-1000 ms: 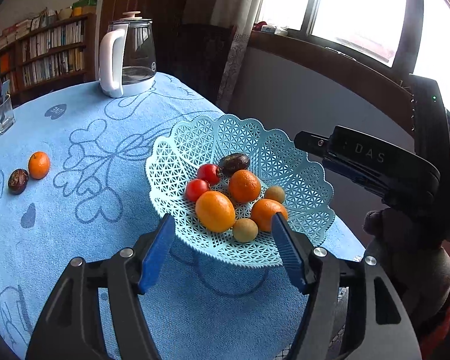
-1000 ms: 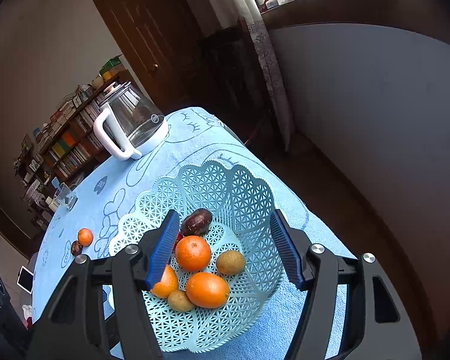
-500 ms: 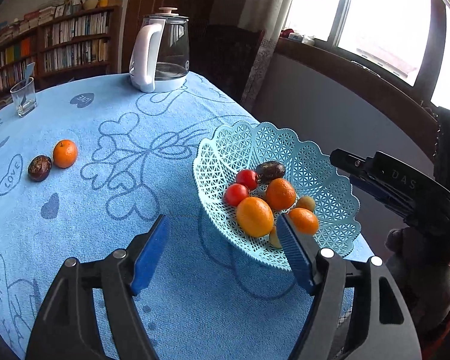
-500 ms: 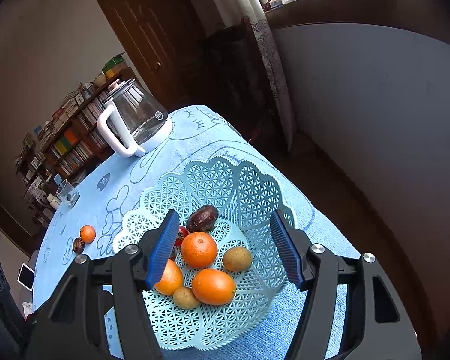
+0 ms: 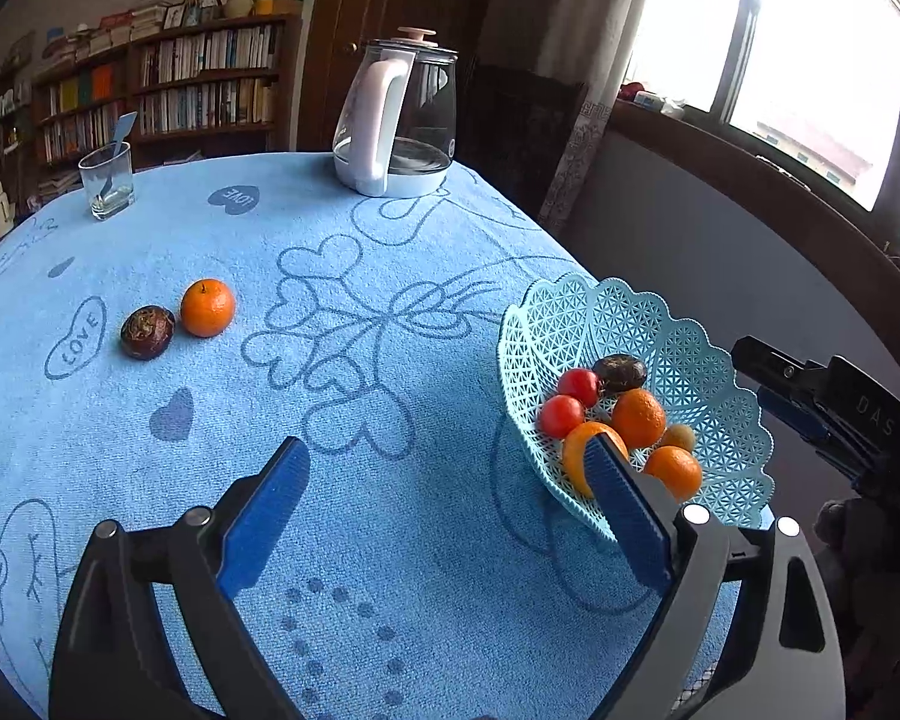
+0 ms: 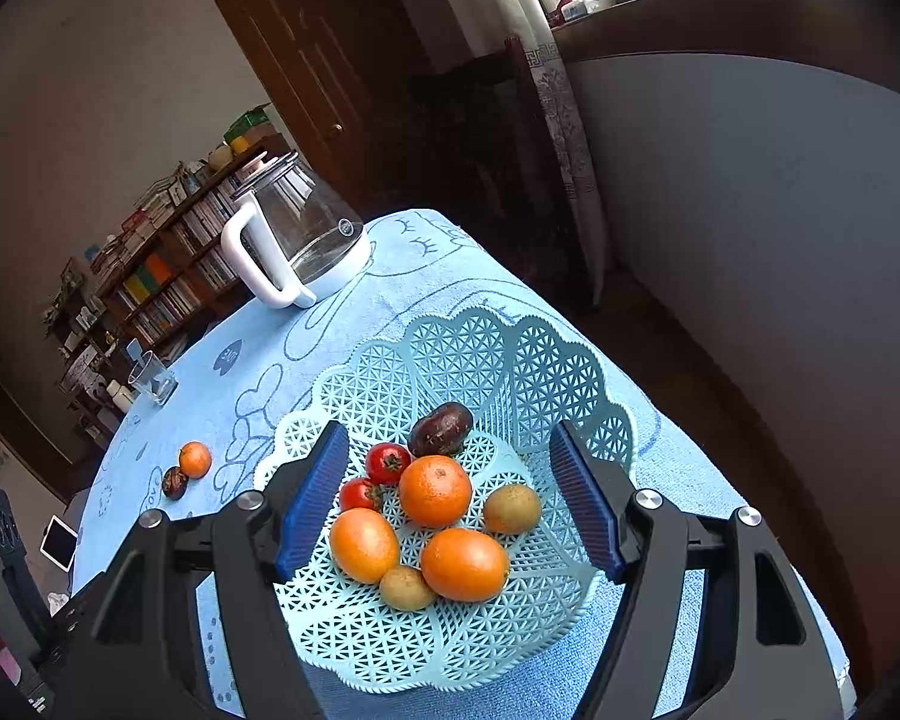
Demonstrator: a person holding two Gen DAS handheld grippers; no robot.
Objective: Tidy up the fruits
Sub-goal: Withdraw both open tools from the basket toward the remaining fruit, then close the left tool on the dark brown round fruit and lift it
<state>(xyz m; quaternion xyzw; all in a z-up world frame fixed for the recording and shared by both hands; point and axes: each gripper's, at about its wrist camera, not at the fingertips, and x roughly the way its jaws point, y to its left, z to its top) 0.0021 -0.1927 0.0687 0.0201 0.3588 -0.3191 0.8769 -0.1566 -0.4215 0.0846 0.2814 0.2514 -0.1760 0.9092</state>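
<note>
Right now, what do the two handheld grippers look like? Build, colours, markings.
Both match: the left gripper and right gripper have black plastic bodies, two fingers faced with ribbed blue pads, and silver round bolt heads on the finger mounts. The right gripper, seen side-on from the left camera, carries pale "DAS" lettering. No cables or sleeves visible.

In the left wrist view the left gripper's right finger (image 5: 624, 516) hides part of the front orange (image 5: 576, 450) and the basket (image 5: 732, 480) rim, while the right gripper (image 5: 810, 414) is cut off at the edge.
</note>
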